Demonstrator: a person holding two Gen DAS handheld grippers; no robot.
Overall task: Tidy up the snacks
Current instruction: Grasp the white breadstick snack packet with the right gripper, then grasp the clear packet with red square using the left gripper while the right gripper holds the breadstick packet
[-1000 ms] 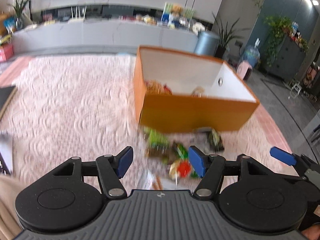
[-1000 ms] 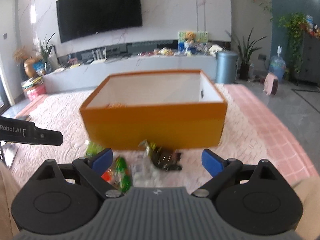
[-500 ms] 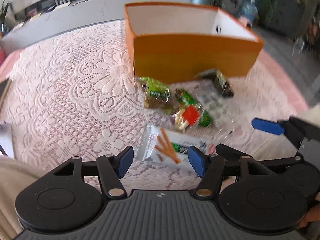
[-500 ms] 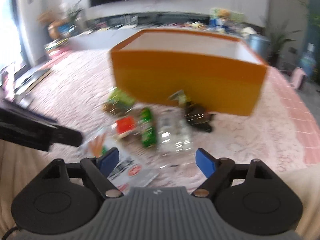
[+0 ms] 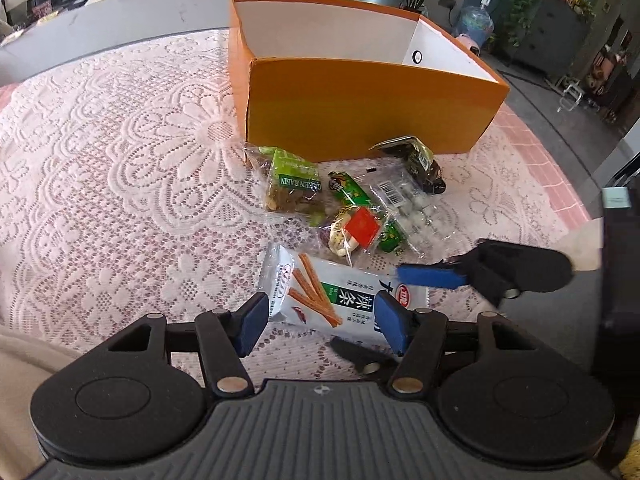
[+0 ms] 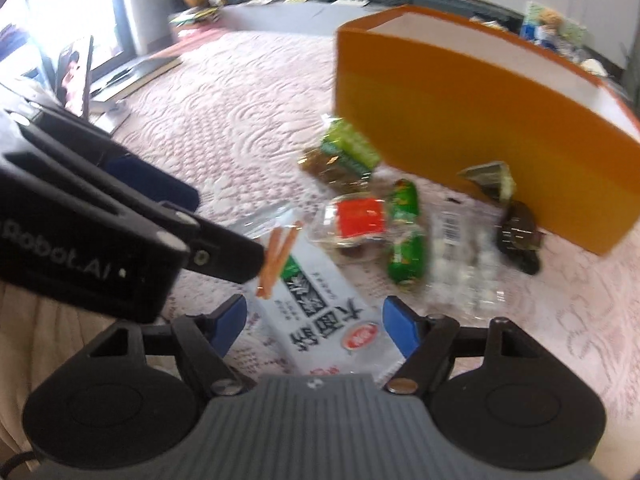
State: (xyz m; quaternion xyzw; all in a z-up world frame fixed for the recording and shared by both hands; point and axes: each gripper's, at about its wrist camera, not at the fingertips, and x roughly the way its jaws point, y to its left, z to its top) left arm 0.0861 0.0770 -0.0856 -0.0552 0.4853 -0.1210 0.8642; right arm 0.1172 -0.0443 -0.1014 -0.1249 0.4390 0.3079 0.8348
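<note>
so both grippers are down over the same snack, the long white pack with the orange sticks printed on it, lying flat on the pink lace cloth at the near edge of the pile. Left gripper has its jaws spread either side of the pack's near edge, blue pads not pressing on it as far as I can see, so released. Right gripper straddles the pack's other end with the pack between its jaws, and they're closing in, but the pads aren't on the wrapper yet

Rest of the snacks sit between that pack and the box: a green raisin bag nearest the box's left corner, a red and clear packet touching a green tube, a clear pack of white balls just right of those, and a dark packet right up against the box's front wall. Box is orange outside, white inside, open on top, standing upright on the cloth. Can't see what's in it from either view
</note>
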